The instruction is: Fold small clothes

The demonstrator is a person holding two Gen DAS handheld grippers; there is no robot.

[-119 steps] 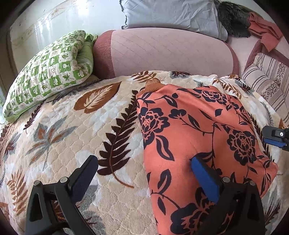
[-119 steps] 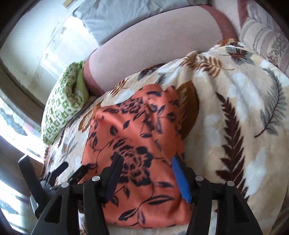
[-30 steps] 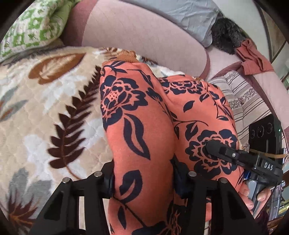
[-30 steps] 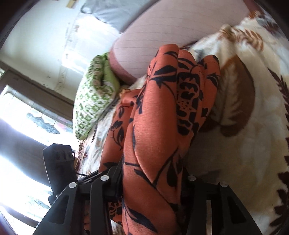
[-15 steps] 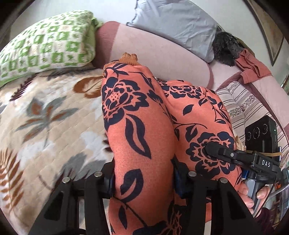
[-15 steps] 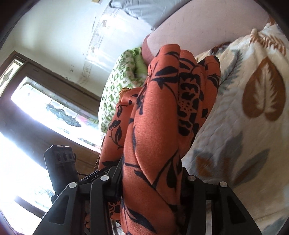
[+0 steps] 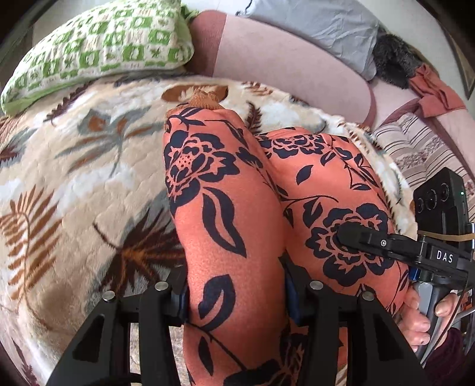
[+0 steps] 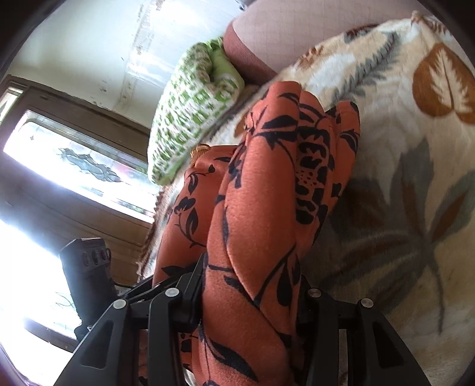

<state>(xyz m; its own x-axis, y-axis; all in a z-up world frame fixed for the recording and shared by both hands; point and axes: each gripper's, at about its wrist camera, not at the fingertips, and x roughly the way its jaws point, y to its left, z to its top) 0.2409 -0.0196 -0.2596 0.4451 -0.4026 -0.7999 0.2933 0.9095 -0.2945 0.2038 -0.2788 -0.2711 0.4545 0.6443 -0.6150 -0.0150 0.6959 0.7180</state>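
Note:
An orange garment with dark blue flowers (image 7: 225, 213) is lifted off the leaf-patterned blanket (image 7: 89, 178). My left gripper (image 7: 234, 294) is shut on one bunched side of it. My right gripper (image 8: 252, 294) is shut on the other bunched side (image 8: 267, 207). The right gripper also shows in the left wrist view (image 7: 386, 246), gripping the cloth on the right. The garment's ribbed orange cuff (image 7: 204, 99) hangs at its far end, just above the blanket. The left gripper's body shows at the lower left of the right wrist view (image 8: 86, 276).
A green and white checked pillow (image 7: 98, 50) lies at the far left. A pink bolster (image 7: 282, 62) runs along the back with a grey pillow (image 7: 320, 26) behind it. A striped cushion (image 7: 421, 151) and a rust cloth (image 7: 436, 95) are at the right. A window (image 8: 59, 166) is beside the bed.
Four seconds ago the garment lay flat with both grippers open over it. Both have since shut on it and lifted it. In the last second both have carried it left over the blanket.

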